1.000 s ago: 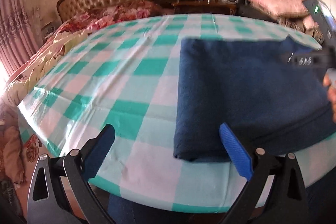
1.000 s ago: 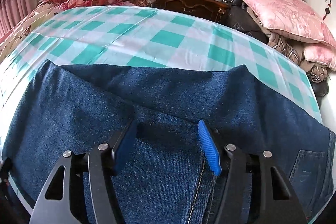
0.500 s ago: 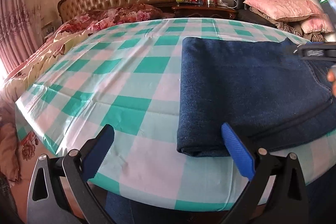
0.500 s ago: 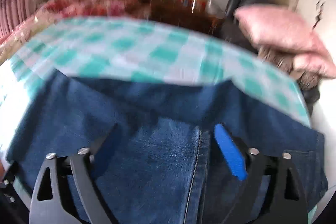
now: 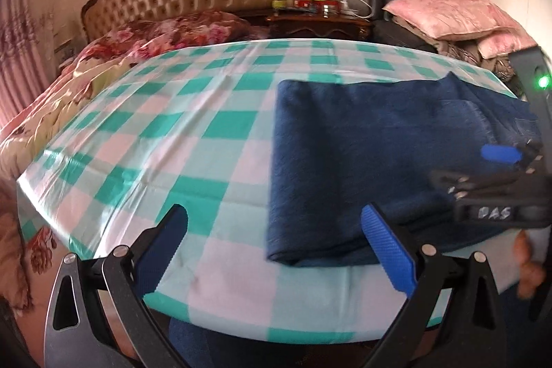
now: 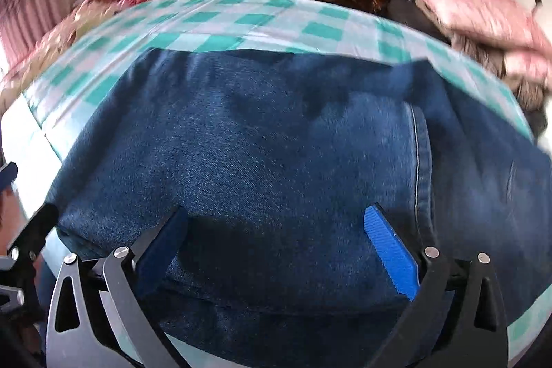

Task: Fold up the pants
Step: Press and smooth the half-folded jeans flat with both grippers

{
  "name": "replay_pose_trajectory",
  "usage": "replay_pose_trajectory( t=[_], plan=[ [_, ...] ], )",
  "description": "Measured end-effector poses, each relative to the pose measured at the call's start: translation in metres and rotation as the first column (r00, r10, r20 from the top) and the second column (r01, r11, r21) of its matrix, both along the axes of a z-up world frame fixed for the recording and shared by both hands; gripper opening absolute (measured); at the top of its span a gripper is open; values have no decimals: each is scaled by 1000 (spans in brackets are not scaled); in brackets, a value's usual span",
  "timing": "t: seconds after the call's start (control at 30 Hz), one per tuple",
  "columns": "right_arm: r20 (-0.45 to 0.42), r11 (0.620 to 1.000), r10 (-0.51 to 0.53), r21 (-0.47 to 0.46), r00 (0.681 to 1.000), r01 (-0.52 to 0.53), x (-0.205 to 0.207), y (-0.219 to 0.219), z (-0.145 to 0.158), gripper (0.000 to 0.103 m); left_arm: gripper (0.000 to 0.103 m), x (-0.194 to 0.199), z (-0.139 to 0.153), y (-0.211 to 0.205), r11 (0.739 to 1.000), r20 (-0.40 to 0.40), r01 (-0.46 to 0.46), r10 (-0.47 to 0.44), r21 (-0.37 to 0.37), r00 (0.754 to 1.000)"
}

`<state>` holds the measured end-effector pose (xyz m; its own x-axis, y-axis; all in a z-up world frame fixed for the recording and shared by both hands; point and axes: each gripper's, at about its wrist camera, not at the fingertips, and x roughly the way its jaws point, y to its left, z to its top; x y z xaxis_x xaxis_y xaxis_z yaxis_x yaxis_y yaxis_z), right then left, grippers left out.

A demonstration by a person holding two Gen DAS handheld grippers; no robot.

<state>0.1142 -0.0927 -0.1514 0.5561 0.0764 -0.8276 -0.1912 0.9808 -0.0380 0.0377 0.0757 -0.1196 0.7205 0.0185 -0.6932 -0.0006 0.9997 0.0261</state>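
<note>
Checked tablecloth point(image 5: 214, 126) | folded pants point(image 6: 276, 154) under right tool point(image 6: 276, 247), jaws opening, unpinched | left tool point(image 5: 276, 250) open beside

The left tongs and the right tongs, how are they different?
The left tongs hang over the checked tablecloth beside the folded jeans; the right tongs hang over the jeans themselves. The right tongs are opening. Both have blue pads and grip nothing.
</note>
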Motion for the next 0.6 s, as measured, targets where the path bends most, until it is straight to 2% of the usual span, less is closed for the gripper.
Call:
replay_pose_trajectory(
  t=[0.1, 0.17, 0.27, 0.37, 0.47, 0.6],
  plan=[
    [2, 1000, -5, -5, 1000, 5, -2, 1, -1, 98, 101, 12, 8, -9, 998, 13, 38, -38, -54, 999],
    [-9, 1000, -11, -7, 1000, 11, -1, 1, 0, 98, 101, 27, 4, -11, 997, -38, 27, -30, -78, 999],
    [-20, 1000, -10, -11, 1000, 10, 0, 1, 0, 98, 101, 37, -4, -9, 998, -78, -22, 18, -54, 997],
    [-23, 1000, -7, -12, 1000, 6, 1, 0, 1, 99, 101, 44, -13, -8, 995, -137, 15, -29, -101, 990],
    [-26, 1000, -11, -14, 1000, 11, 2, 0, 1, 99, 101, 53, -26, -7, 997, -241, 9, -29, -82, 970],
    [-26, 1000, -10, -13, 1000, 10, 2, -1, 1, 99, 101, 47, -32, 2, 987, -188, 28, -58, -155, 980]
  ],
)
